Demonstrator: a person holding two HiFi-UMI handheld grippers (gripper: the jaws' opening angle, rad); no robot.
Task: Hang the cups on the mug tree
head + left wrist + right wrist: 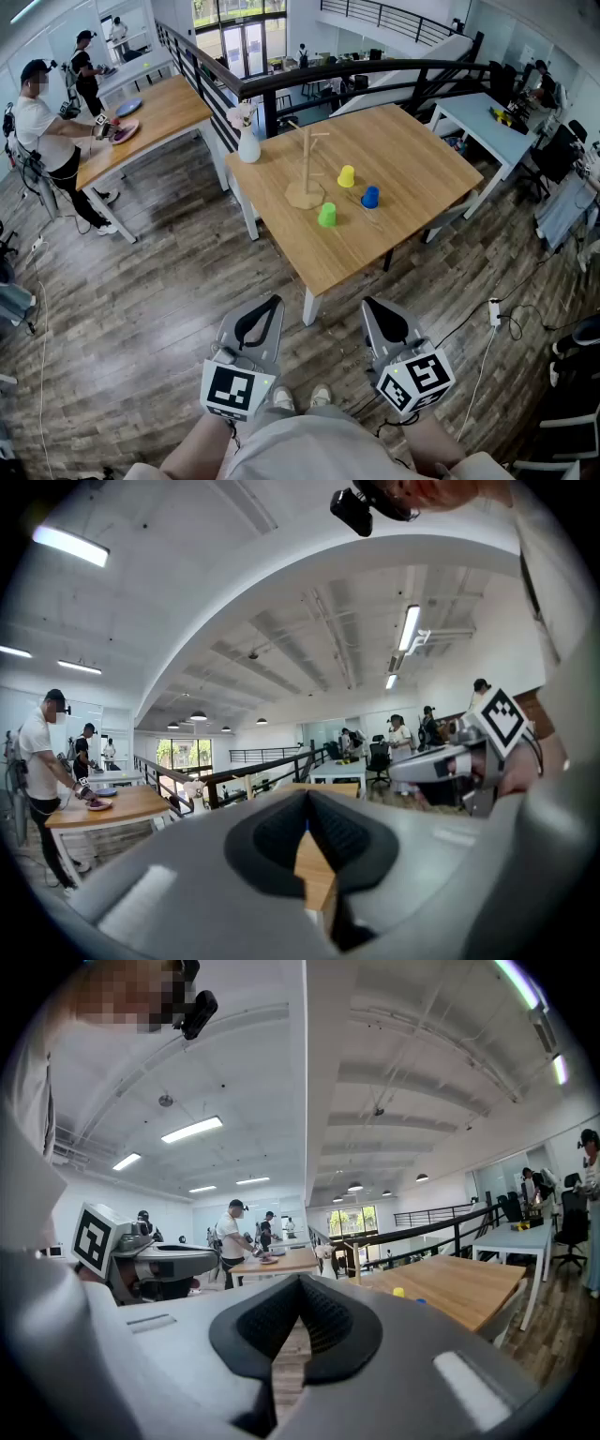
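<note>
Grey plastic comes first: the left gripper and right gripper are held side by side above the person's feet, each pair of jaws pressed together on nothing. Beyond a stretch of plank floor stands the wooden table, well apart from both. On it the green cup, blue cup and yellow cup sit, apparently upside down, near the mug tree, whose pegs are bare. Nothing is hung yet; all three cups are left to do.
</note>
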